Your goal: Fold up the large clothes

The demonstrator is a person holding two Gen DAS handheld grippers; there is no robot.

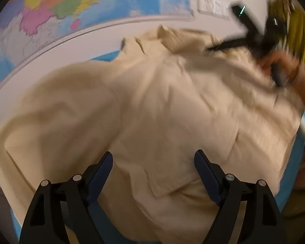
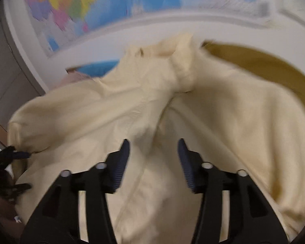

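A large cream garment (image 1: 152,105) lies spread and rumpled on the table, filling both views (image 2: 132,109). My left gripper (image 1: 153,158) is open just above the cloth near its front part, with nothing between its fingers. My right gripper (image 2: 153,148) is open above a raised fold in the middle of the garment. In the left wrist view the right gripper (image 1: 252,34) shows blurred at the garment's far right, held by a hand. In the right wrist view the left gripper (image 2: 14,168) shows at the left edge by a cuff.
A colourful world map (image 1: 71,6) covers the table beyond the garment, with a white border band (image 1: 50,44). An olive-yellow cloth (image 2: 264,67) lies at the far right. A white sheet (image 1: 212,7) lies near the back.
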